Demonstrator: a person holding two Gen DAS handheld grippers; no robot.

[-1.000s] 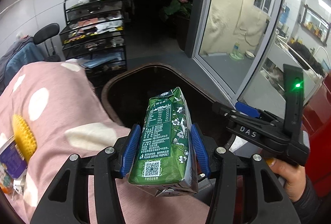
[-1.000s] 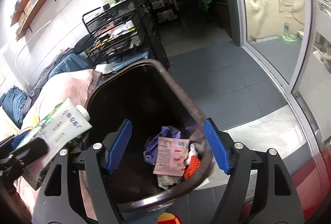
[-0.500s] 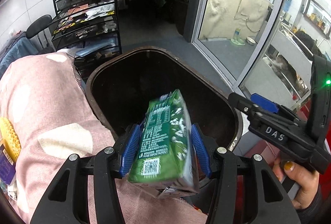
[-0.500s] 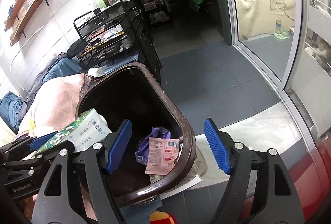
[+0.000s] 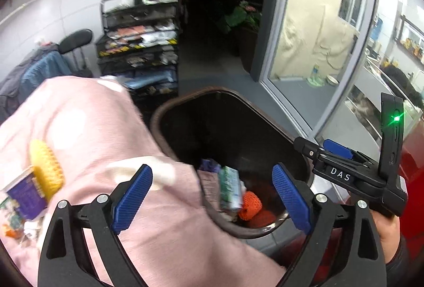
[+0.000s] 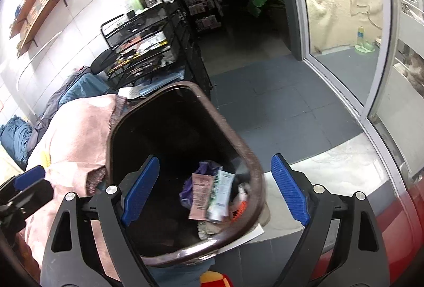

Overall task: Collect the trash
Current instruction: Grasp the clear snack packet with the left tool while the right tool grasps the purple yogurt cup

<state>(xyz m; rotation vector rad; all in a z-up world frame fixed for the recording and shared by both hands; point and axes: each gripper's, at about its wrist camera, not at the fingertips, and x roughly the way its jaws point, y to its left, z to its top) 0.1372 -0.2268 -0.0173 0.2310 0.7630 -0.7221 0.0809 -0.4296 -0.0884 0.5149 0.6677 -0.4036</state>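
The green drink carton point(image 5: 229, 191) lies inside the dark brown trash bin point(image 5: 164, 112), on a pink wrapper, a purple wrapper and an orange net point(image 5: 250, 203). It also shows in the right wrist view point(image 6: 220, 195), in the bin point(image 6: 238, 144). My left gripper point(image 5: 210, 198) is open and empty above the bin's near edge. My right gripper point(image 6: 216, 187) is open and empty over the bin, and its body shows in the left wrist view point(image 5: 344, 175).
A pink spotted cloth point(image 5: 87, 133) covers the surface left of the bin, with a yellow sponge point(image 5: 46, 167) and a purple box point(image 5: 22, 197) on it. A black wire rack point(image 5: 140, 48) stands behind. A glass door point(image 6: 344, 22) and grey floor point(image 6: 278, 106) lie to the right.
My left gripper has opened and let go of the green carton, which has dropped into the bin. The right gripper has stayed open over the bin.
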